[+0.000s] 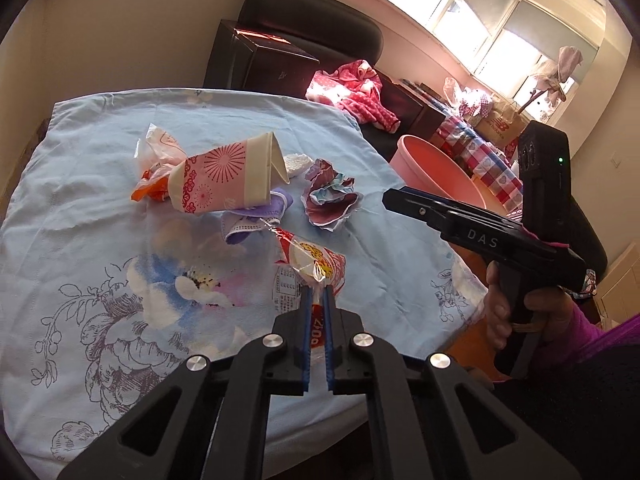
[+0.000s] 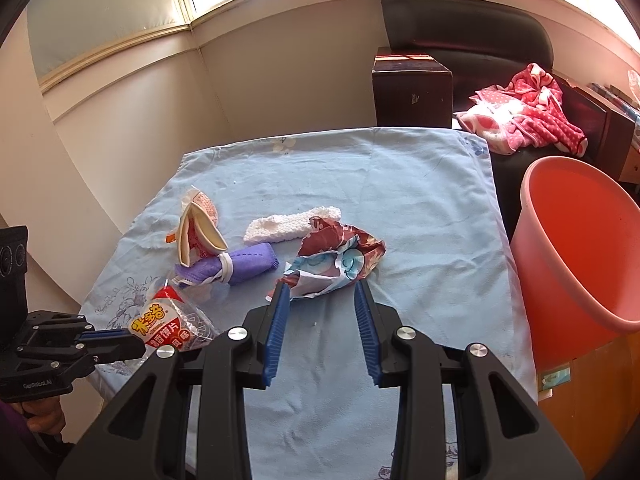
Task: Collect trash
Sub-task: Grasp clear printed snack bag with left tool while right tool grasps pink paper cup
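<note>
We find the left gripper [image 1: 317, 300] clamped on the snack wrapper [image 1: 310, 266]; the right gripper [image 2: 322, 294] stands part-open, empty. Next: carry it to the pink bucket [image 2: 576, 248].

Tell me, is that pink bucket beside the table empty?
Seemingly empty: the pink bucket shows only bare inner wall, though its bottom is hidden, and all trash lies on the table.
</note>
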Demonstrator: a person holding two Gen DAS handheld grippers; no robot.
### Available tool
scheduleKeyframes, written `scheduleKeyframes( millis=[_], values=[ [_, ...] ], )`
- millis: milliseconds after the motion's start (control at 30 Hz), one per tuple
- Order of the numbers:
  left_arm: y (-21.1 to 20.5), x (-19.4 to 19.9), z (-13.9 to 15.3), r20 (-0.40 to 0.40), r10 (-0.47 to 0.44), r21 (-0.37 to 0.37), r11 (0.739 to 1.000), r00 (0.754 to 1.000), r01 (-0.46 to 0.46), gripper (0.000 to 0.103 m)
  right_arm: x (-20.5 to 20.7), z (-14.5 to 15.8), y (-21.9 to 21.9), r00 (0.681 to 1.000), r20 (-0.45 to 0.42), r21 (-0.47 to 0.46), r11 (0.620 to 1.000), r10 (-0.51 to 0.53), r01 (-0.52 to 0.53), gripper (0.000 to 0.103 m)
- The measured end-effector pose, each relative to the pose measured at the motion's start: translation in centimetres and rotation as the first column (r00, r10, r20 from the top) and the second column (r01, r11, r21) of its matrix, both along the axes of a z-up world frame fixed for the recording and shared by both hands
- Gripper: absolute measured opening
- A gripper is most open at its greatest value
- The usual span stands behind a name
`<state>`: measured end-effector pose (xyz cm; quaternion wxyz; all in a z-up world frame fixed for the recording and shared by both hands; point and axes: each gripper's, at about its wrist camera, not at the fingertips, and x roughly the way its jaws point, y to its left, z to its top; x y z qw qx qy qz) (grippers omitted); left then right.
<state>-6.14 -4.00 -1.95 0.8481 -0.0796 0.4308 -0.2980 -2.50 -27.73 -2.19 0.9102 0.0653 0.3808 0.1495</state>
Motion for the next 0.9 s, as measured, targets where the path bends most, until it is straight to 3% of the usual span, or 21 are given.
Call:
scheduleKeyframes(
  millis=[267, 467, 733, 900],
  values=[
    [5.4, -1.2, 2.3, 0.063, 0.154, -0.047, 0.987, 0.986, -0.151, 0.004, 1.9, 1.5, 3.4, 0.989, 0.007, 0.094, 0.985, 0.147, -0.147, 0.035],
    [8.4, -1.1, 2.0, 0.046, 0.244, -0.067, 0.968, 0.969, -0.241, 0.004, 3.6, 2.5, 6.7, 0.968, 0.014, 0.125, 0.960, 0.249, -0.249, 0.035],
    [9.2, -0.3, 1.1, 0.022, 0.262, -0.082, 0.962, 0.965, -0.260, 0.004, 6.5, 2.1, 8.8, 0.962, -0.016, 0.064, 0.961, 0.271, -0.270, 0.041],
    [9.5, 0.1, 0.6, 0.008, 0.270, -0.083, 0.960, 0.963, -0.268, 0.004, 6.8, 1.1, 9.8, 0.950, -0.048, 0.081, 0.949, 0.310, -0.305, 0.041]
  ],
)
